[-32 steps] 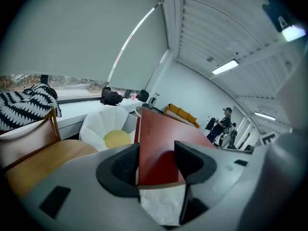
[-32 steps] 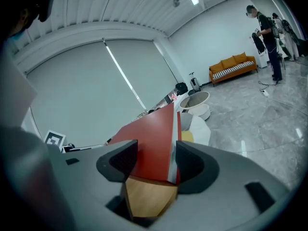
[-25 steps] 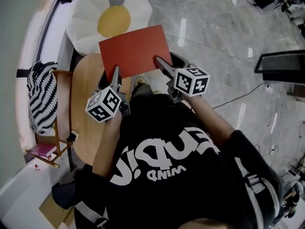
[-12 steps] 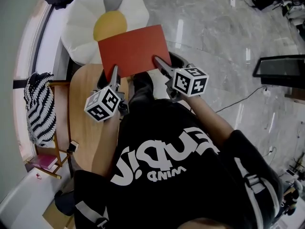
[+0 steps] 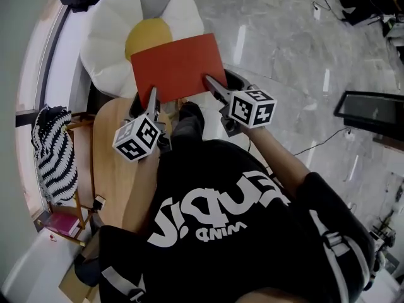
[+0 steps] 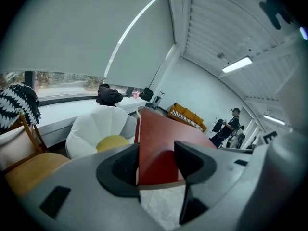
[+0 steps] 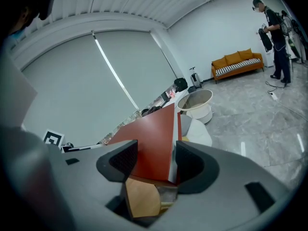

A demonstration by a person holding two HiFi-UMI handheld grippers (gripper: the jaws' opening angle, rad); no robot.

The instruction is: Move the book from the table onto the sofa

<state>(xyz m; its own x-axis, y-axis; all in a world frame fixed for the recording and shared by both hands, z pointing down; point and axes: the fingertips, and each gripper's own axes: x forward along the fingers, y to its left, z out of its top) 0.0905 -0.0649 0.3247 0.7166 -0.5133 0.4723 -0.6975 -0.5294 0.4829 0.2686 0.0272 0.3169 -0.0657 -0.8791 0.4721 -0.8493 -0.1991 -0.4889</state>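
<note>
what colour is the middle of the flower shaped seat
Yellow middle, white petals on the flower-shaped seat; shows best in the head view, partly behind the book.

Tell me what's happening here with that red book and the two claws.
A person grips the red book with two handheld claws: the left claw on its near left edge, the right claw on its near right edge. The book is in the air, off the wooden table, with the white flower-shaped seat just ahead. It is not set down yet.
</note>
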